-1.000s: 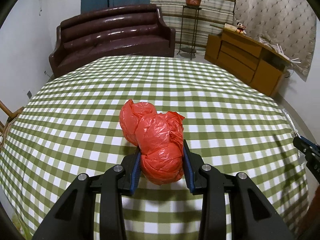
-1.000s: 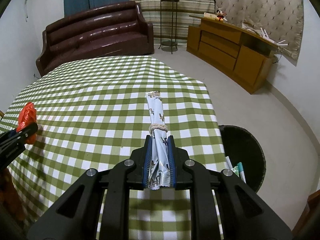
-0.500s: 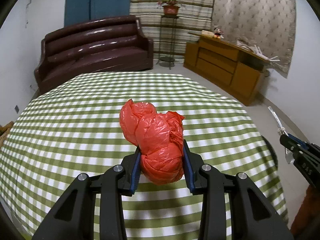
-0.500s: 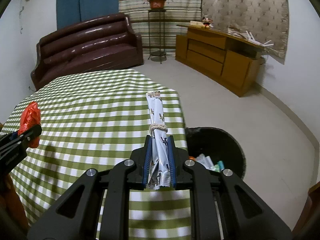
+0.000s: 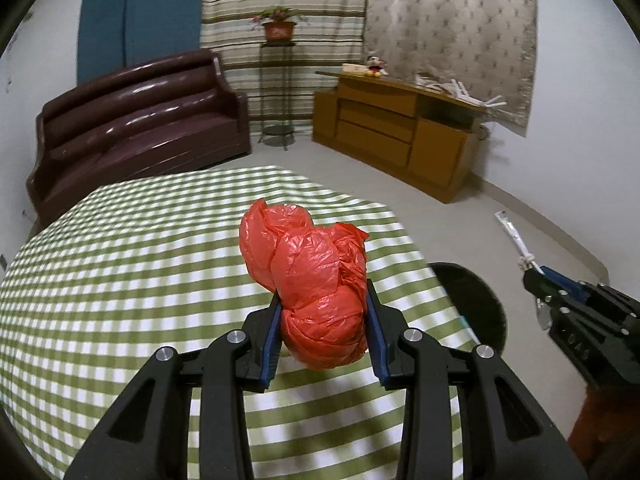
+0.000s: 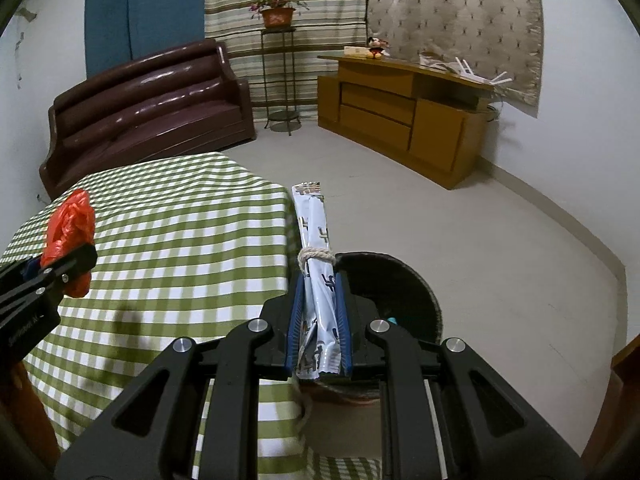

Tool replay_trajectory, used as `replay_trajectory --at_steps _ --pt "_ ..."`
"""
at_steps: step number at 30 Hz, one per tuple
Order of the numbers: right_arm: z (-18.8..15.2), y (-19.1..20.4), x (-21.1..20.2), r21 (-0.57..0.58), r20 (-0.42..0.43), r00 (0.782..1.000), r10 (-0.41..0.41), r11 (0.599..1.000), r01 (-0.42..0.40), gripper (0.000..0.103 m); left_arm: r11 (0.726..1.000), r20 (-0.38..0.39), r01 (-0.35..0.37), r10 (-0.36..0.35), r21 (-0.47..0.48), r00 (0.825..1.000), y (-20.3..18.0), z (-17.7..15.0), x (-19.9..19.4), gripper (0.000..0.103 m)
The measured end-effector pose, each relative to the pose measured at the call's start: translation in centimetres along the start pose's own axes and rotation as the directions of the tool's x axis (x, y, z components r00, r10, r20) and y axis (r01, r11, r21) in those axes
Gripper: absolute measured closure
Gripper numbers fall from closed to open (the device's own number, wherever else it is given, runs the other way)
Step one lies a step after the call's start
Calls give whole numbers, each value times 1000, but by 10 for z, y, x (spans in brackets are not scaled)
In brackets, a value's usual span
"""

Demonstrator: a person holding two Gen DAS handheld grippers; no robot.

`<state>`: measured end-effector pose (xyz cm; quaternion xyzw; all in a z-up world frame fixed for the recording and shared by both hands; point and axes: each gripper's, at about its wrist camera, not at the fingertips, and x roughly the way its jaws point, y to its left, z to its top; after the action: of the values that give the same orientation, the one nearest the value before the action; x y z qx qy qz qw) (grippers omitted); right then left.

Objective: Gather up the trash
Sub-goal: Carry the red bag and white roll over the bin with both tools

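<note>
A crumpled red plastic bag [image 5: 316,280] is clamped in my left gripper [image 5: 322,304], held above the green checked tablecloth [image 5: 140,264] near its right edge. My right gripper [image 6: 319,296] is shut on a white printed wrapper roll [image 6: 316,236] tied with string, which hangs above the rim of a black round bin [image 6: 404,288] on the floor beside the table. In the left wrist view the right gripper [image 5: 532,276] shows at the right with the wrapper roll [image 5: 514,238] sticking out, past the bin [image 5: 476,296]. The right wrist view shows the left gripper [image 6: 76,264] and red bag [image 6: 68,224] at far left.
The bin holds some litter with a teal bit [image 6: 392,320]. A dark brown sofa [image 5: 136,128] stands behind the table, a wooden sideboard [image 5: 400,132] along the right wall, and a plant stand [image 5: 278,80] between them. Pale floor [image 6: 500,240] lies right of the table.
Both grippers have moved right across the table with their loads. The bin has come into the left view and lies under the wrapper in the right view. Neither grip has altered.
</note>
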<state>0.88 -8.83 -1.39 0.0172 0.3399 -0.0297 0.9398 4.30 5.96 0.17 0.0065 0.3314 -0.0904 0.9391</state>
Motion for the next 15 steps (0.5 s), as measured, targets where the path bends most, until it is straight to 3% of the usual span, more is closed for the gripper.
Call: replay_trajectory --at_steps 15 --pt "1 -57 14 71 6 998 -60 996 59 87 992 -9 92 -92 88 996 -72 12 29 66"
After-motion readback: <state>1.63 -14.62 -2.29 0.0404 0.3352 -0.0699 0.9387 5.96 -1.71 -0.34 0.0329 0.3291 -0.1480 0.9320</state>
